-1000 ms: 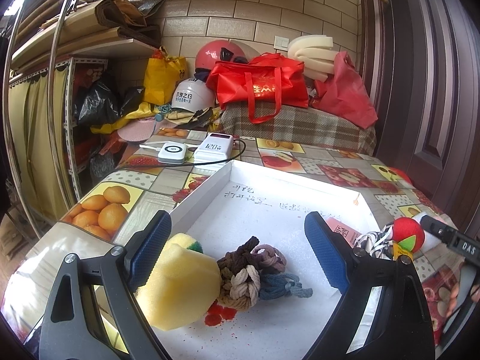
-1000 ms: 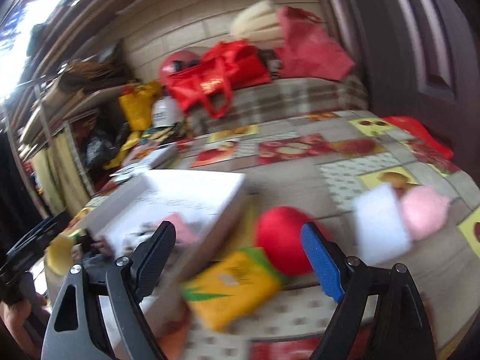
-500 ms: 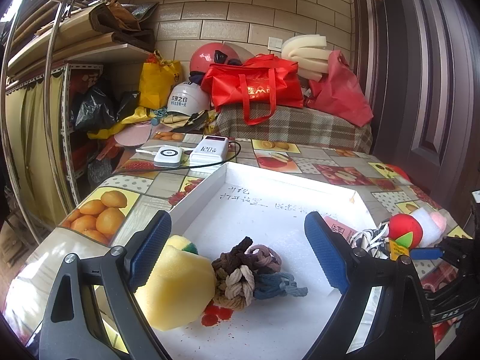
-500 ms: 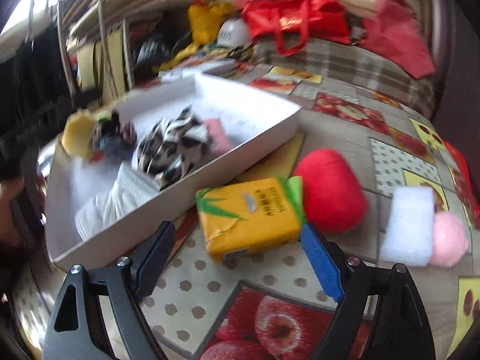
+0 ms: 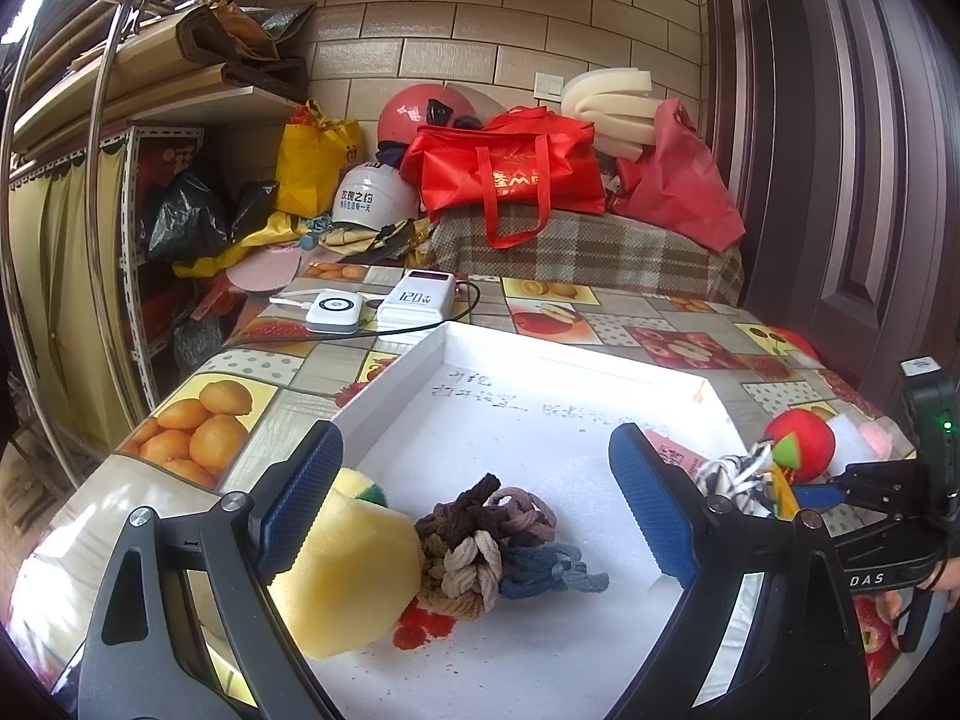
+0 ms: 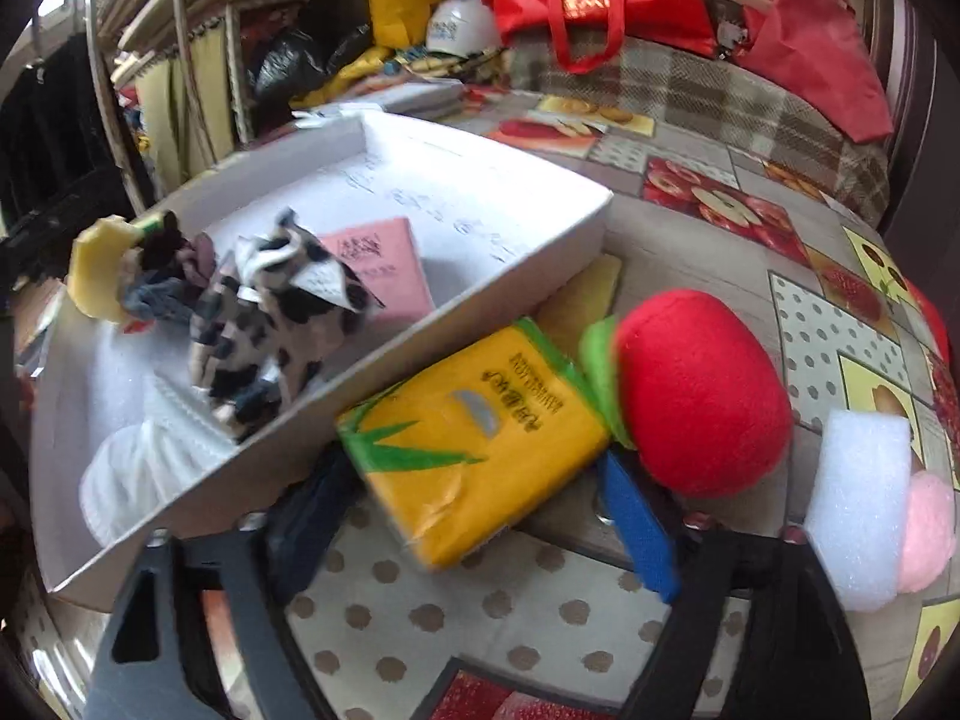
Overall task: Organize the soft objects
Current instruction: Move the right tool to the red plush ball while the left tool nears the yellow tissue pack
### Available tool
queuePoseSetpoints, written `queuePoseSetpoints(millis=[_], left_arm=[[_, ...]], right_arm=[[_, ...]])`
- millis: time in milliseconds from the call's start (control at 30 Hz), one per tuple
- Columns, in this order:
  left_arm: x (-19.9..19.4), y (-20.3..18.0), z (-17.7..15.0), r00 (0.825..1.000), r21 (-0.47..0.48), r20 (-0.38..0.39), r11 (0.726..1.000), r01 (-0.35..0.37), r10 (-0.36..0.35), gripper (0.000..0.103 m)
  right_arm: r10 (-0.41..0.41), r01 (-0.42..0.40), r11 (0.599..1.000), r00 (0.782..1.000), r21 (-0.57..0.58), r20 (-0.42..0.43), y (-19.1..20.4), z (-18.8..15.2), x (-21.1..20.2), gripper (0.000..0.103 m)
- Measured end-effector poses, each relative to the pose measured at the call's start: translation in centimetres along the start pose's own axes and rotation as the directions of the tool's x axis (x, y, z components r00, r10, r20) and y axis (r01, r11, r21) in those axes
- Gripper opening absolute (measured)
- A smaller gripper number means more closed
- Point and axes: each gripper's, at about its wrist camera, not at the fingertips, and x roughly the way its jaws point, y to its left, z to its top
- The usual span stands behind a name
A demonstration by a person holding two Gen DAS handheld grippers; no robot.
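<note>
Closing right gripper (image 6: 474,516) jaws astride yellow tissue pack (image 6: 480,438) beside white tray (image 6: 420,336)

daylight spills in from the upper left in both my views, blowing out that corner. on the left wrist feed everything is sharp, and the white tray (image 5: 540,408) glares along its far rim. my right wrist feed is smeared with motion blur, worst near the bottom. both fisheye pictures bend straight lines and go black at the corners.
</note>
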Motion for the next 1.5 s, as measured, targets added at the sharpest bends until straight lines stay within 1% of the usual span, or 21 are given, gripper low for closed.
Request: queuePoseSetpoints(millis=[33,100,233,300,367,433,533,600,633,700,800,867,900,933,967,1000,1100,1233,1367,1433,1500], left_arm=[[-0.1,-0.2,0.0,1.0,0.003,0.005,1.0,0.001,-0.001,0.091],[-0.5,-0.7,-0.1,1.0,0.024,0.029,1.0,0.01,-0.011,0.091],[-1.2,-2.7,-0.5,0.997,0.074,0.032,0.995,0.067,-0.069,0.091],[-1.6,-4.0,-0.9,0.99,0.059,0.016,0.989,0.137,-0.139,0.091],[-1.9,-5.2,-1.1,0.978,0.049,-0.007,0.977,0.21,-0.21,0.091],[-2.4,-7.5,-1.6,0.961,0.082,-0.031,0.958,0.275,-0.273,0.091],[-3.4,-9.5,-1.8,0.95,0.142,-0.022,0.94,0.31,-0.31,0.091],[-3.7,-9.7,-1.9,0.949,0.149,-0.015,0.938,0.313,-0.314,0.091],[-3.7,-9.5,-1.8,0.949,0.138,-0.014,0.939,0.315,-0.316,0.091],[-3.5,-8.7,-1.7,0.949,0.1,-0.018,0.944,0.315,-0.314,0.091],[-3.1,-7.7,-1.5,0.949,0.056,-0.023,0.947,0.317,-0.316,0.091],[-2.8,-7.3,-1.5,0.947,0.035,-0.028,0.947,0.321,-0.32,0.091],[-2.7,-7.2,-1.5,0.946,0.026,-0.031,0.946,0.323,-0.322,0.091],[-2.7,-7.1,-1.4,0.945,0.02,-0.033,0.945,0.326,-0.325,0.091],[-2.6,-6.9,-1.4,0.944,0.015,-0.034,0.944,0.328,-0.328,0.091],[-2.6,-6.8,-1.3,0.943,0.008,-0.034,0.943,0.332,-0.332,0.091],[-2.5,-6.7,-1.3,0.939,-0.005,-0.039,0.94,0.341,-0.341,0.091],[-2.5,-6.6,-1.2,0.937,-0.01,-0.038,0.938,0.346,-0.346,0.091],[-2.7,-7.0,-1.2,0.934,0.005,-0.036,0.934,0.357,-0.356,0.091],[-2.8,-7.5,-1.4,0.924,0.018,-0.052,0.925,0.381,-0.379,0.091],[-3.2,-8.3,-1.6,0.91,0.038,-0.077,0.911,0.41,-0.406,0.091]], right_arm=[[0.007,-0.007,1.0,1.0,0.007,0.007,-0.1,-0.4,-0.5,0.04],[0.019,-0.019,1.0,1.0,0.02,0.004,-0.4,-1.2,-1.1,0.033],[0.002,-0.002,1.0,1.0,0.003,-0.014,-1.0,-4.1,-3.6,0.033],[-0.016,0.016,1.0,1.0,0.003,-0.021,-1.6,-5.2,-4.6,0.034],[-0.021,0.02,0.999,1.0,0.047,0.011,-2.8,-5.8,-5.8,0.035],[-0.026,0.019,0.995,0.997,0.102,0.066,-4.1,-5.9,-7.0,0.048],[-0.067,0.047,0.992,0.983,0.117,0.172,-4.6,-5.0,-8.2,0.058],[-0.131,0.108,0.988,0.965,0.113,0.227,-4.5,-2.9,-8.1,0.065],[-0.18,0.156,0.981,0.957,0.119,0.229,-4.5,-1.5,-7.5,0.067],[-0.282,0.256,0.956,0.939,0.146,0.197,-5.0,1.5,-5.7,0.067],[-0.351,0.336,0.931,0.932,0.143,0.094,-5.8,5.2,-1.9,0.067],[-0.364,0.364,0.93,0.931,0.051,-0.026,-5.4,7.0,1.9,0.067],[-0.37,0.371,0.929,0.925,-0.002,-0.084,-4.9,7.3,3.6,0.067],[-0.371,0.367,0.929,0.919,-0.056,-0.135,-4.3,7.2,5.3,0.066],[-0.364,0.353,0.931,0.919,-0.097,-0.149,-3.8,7.1,6.4,0.065],[-0.339,0.328,0.939,0.935,-0.104,-0.107,-3.4,7.2,6.1,0.065],[-0.18,0.158,0.972,0.977,-0.177,-0.116,-1.9,6.0,5.2,0.065],[-0.046,0.01,0.949,0.993,-0.316,-0.105,1.1,2.4,1.9,0.065],[0.007,-0.036,0.945,0.996,-0.325,-0.088,2.9,-2.1,-1.8,0.067],[-0.021,0.005,0.948,0.999,-0.317,-0.045,3.0,-4.2,-3.6,0.075],[-0.054,0.05,0.954,0.999,-0.294,-0.003,2.8,-5.2,-5.1,0.077]])
